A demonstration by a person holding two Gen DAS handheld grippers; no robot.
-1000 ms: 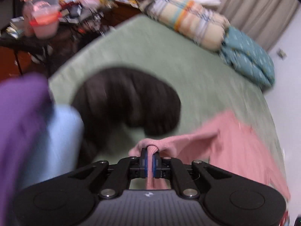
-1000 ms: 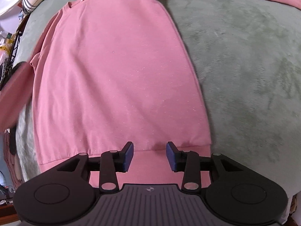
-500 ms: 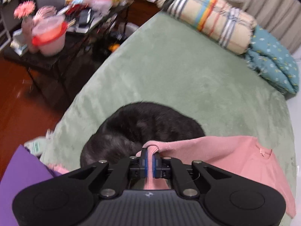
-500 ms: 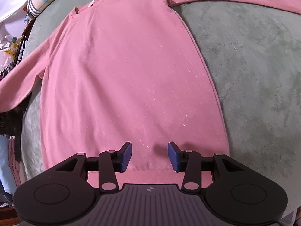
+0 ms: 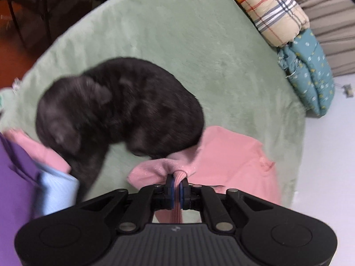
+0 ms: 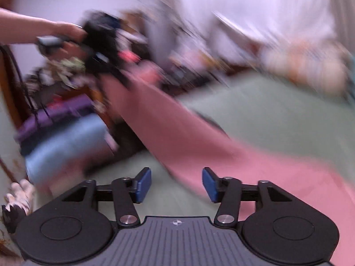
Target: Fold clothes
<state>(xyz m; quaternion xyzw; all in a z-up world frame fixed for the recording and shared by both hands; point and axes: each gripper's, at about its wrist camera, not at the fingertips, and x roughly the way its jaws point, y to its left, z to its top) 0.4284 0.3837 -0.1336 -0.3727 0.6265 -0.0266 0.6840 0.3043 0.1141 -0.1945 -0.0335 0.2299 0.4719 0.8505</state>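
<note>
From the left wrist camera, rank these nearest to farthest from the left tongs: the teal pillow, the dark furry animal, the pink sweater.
1. Pink sweater: pinched in the left tongs, spreading to the right.
2. Dark furry animal: just beyond, up and left, on the green blanket.
3. Teal pillow: far right edge of the bed, below the plaid bedding roll.

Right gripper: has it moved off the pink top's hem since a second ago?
Yes. The right gripper, jaws just opening and empty, now faces across the green bedspread, over the pink top.
</note>
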